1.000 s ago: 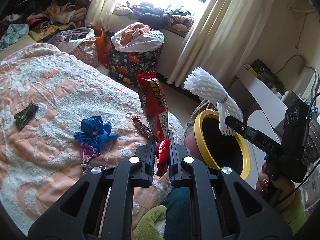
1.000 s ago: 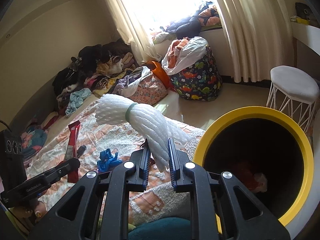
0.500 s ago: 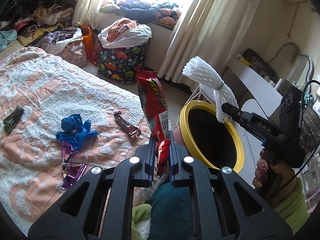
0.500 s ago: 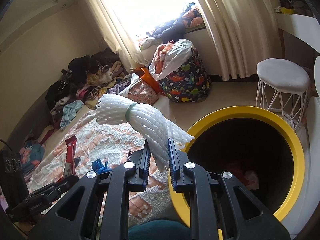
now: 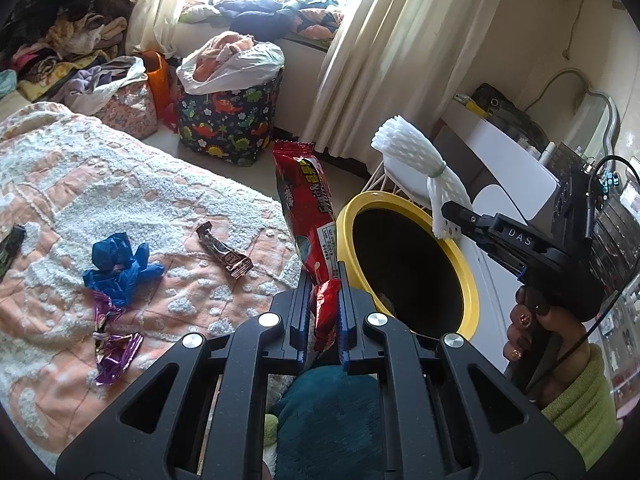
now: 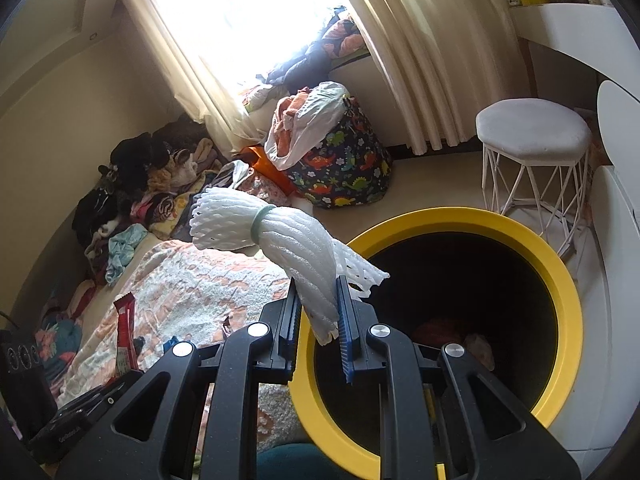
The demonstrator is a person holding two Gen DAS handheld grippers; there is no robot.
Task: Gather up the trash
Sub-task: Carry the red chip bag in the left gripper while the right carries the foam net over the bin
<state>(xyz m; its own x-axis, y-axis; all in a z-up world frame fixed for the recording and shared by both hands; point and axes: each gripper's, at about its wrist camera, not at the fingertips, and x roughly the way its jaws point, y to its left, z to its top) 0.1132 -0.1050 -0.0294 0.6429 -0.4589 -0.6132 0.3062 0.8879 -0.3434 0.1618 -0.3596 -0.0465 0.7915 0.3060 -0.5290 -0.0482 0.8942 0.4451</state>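
Note:
My left gripper (image 5: pixel 324 312) is shut on a long red snack wrapper (image 5: pixel 308 204) that stands upright just left of the yellow-rimmed bin (image 5: pixel 468 280). My right gripper (image 6: pixel 318 320) is shut on a white foam net bundle (image 6: pixel 276 236) tied with a green band, held over the near left rim of the bin (image 6: pixel 560 280). The bin's dark inside holds some trash. On the bed lie a blue wrapper (image 5: pixel 116 264), a brown candy wrapper (image 5: pixel 226 248) and a purple foil wrapper (image 5: pixel 112 350).
The bedspread (image 5: pixel 80 184) is orange and white. A dinosaur-print laundry bag (image 6: pixel 344 172) stands under the window. A white wire stool (image 6: pixel 532 152) stands behind the bin, beside a white desk (image 6: pixel 568 28). Clothes are piled along the far wall (image 6: pixel 132 192).
Both grippers have moved toward the bin, which now looms larger in both views. The foam net has come over the bin's rim. Both grips are unchanged.

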